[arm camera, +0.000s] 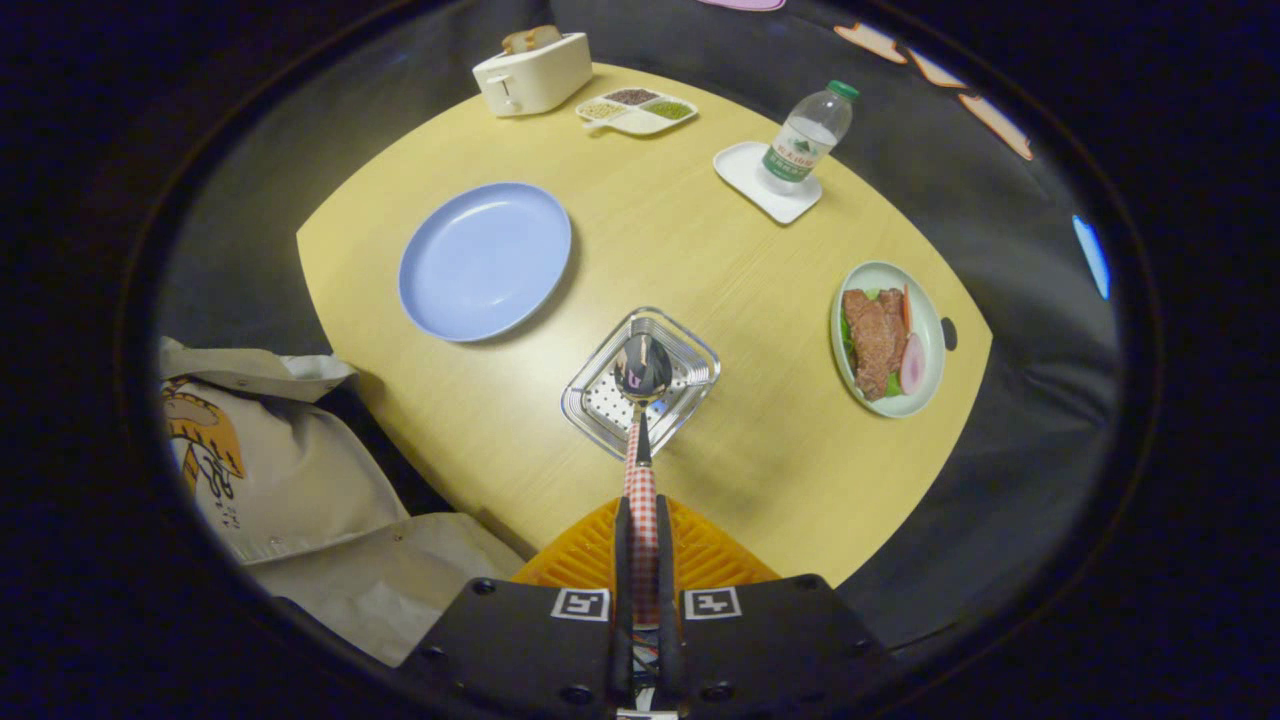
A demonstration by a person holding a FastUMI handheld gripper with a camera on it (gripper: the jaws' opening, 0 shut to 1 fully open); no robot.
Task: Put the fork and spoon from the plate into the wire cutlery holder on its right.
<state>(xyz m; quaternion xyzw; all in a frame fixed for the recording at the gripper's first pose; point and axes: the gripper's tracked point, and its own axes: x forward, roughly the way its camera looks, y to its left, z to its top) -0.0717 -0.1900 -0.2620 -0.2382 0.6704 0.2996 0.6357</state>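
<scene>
Gripping spoon (642,368) — jaws above holder (640,380)

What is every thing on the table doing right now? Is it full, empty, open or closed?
gripper: shut on the spoon's checked handle.
spoon: held, bowl over the holder.
wire cutlery holder: no cutlery in it yet.
blue plate: empty.
water bottle: upright, cap on.
toaster: bread in the slots.
white plate: full of food.
</scene>
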